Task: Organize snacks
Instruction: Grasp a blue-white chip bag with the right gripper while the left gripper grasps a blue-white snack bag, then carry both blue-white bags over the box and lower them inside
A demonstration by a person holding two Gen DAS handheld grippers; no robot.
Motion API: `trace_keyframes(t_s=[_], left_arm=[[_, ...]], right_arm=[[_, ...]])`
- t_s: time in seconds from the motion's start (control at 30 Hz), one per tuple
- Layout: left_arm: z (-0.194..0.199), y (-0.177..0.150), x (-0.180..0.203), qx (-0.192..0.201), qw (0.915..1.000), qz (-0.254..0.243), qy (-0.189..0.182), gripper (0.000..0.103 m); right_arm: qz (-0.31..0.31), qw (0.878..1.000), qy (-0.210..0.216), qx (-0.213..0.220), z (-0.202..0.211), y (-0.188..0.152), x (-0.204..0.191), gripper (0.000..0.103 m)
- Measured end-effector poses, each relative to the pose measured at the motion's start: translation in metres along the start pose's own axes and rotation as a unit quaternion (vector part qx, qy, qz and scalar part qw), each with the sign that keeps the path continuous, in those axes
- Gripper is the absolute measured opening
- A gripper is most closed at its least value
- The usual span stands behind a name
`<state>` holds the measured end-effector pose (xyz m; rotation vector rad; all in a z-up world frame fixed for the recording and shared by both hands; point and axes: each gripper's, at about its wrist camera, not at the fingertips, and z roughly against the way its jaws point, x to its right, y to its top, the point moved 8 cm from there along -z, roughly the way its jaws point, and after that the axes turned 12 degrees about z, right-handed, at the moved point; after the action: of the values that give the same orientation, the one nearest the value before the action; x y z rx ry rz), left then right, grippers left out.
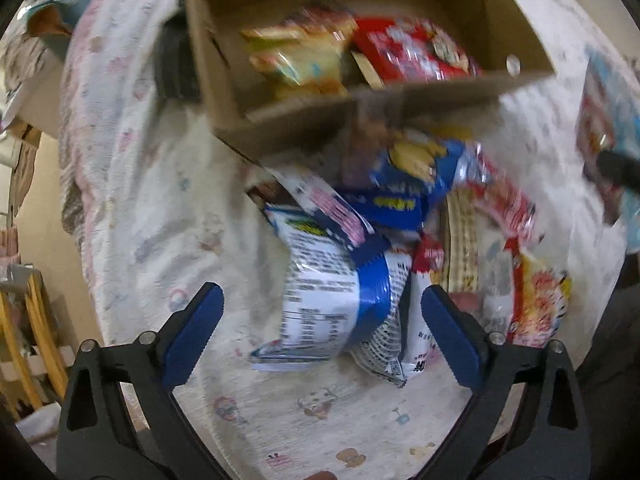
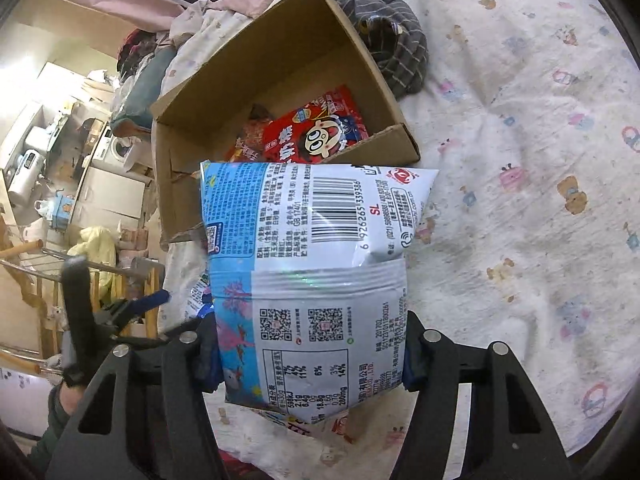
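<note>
- the right gripper (image 2: 310,356) is clamped on a pale blue bag (image 2: 316,248), pinched near its lower end, so most of the bag stands out ahead of the fingers.
- the box (image 2: 372,68) lies just beyond the bag's far edge, open side up, with a red pack (image 2: 316,128) already inside.
- judgement: carry the bag forward over the near wall before letting go; released short, it would catch the rim and tip out.
- the left gripper (image 1: 322,326) hangs wide apart and holds nothing, pointing down over the loose pile (image 1: 400,240) on the sheet (image 1: 160,200), a blue-white pack (image 1: 320,296) between its fingers.
- judgement: close only once the pads flank that one pack, not its neighbours.
</note>
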<state>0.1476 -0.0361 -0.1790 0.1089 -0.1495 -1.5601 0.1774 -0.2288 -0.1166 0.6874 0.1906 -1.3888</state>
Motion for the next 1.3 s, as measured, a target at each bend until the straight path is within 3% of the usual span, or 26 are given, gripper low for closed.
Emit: trace_keyframes(t_s=[0.13, 0.17, 0.27, 0.37, 0.57, 0.87, 1.3], left_arm=[[-0.015, -0.006, 0.008, -0.021, 0.9997, -0.011, 0.004, 0.080], [-0.017, -0.006, 0.008, -0.023, 0.9997, -0.010, 0.003, 0.072], [-0.025, -0.010, 0.011, -0.046, 0.9987, -0.002, -0.021, 0.055], [-0.022, -0.010, 0.011, -0.042, 0.9988, -0.003, -0.025, 0.049], [-0.007, -0.009, 0.002, -0.022, 0.9996, 0.001, -0.017, 0.046], [0.023, -0.036, 0.006, -0.006, 0.9997, 0.009, -0.024, 0.045], [0.087, -0.006, -0.016, 0.092, 0.9938, 0.063, 0.009, 0.045]], right_arm=[[0.000, 1.000, 0.002, 0.004, 0.003, 0.004, -0.006, 0.064], [-0.001, 1.000, 0.002, 0.002, 0.002, 0.004, -0.006, 0.064], [-0.002, 1.000, 0.001, -0.002, -0.007, 0.003, -0.005, 0.064], [-0.002, 1.000, 0.002, -0.001, -0.009, 0.005, -0.005, 0.064], [0.006, 1.000, 0.002, -0.002, -0.009, 0.006, -0.007, 0.064], [0.007, 1.000, 0.006, 0.002, -0.009, 0.010, -0.014, 0.064], [0.027, 0.999, 0.019, 0.019, 0.006, 0.008, -0.027, 0.064]])
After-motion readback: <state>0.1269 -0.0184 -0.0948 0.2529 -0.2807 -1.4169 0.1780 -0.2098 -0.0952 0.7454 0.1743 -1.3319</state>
